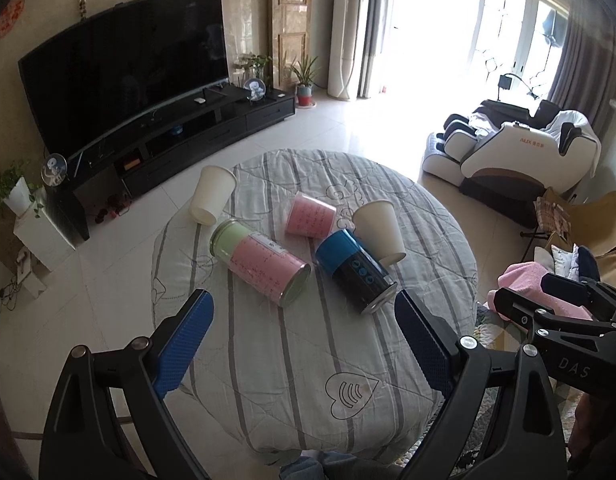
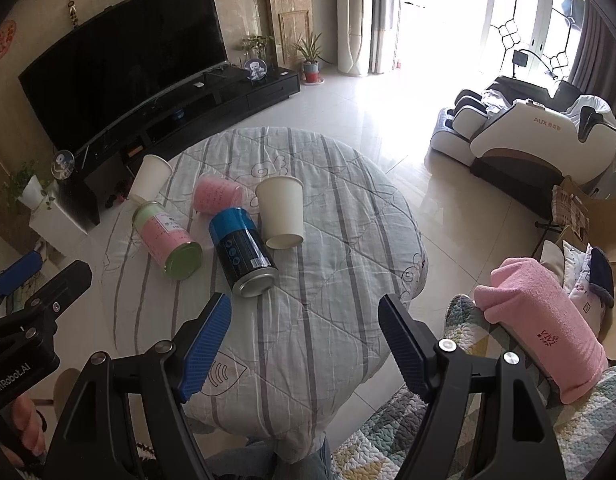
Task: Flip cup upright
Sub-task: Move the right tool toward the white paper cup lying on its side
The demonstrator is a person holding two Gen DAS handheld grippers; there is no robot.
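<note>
Ribbed blue fingers (image 1: pixel 188 344) spread wide (both grippers), quilted striped cloth (image 1: pixel 308 340), tapered paper cup (image 1: pixel 378 226) inverted

"AUX" in orange on white massage chair (image 1: pixel 508 148). "DAS" on black body of right gripper (image 1: pixel 564 300). "GenRobot.AI" on black body of left gripper (image 2: pixel 24 280). "VIVI" on pink towel (image 2: pixel 544 328). Small writing on pink tins unreadable.

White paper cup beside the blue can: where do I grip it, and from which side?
Grip the white paper cup across its tapered middle wall, from above with the open right gripper. It lies tilted, rim away, base toward you, blue-and-black can close on its left.
</note>
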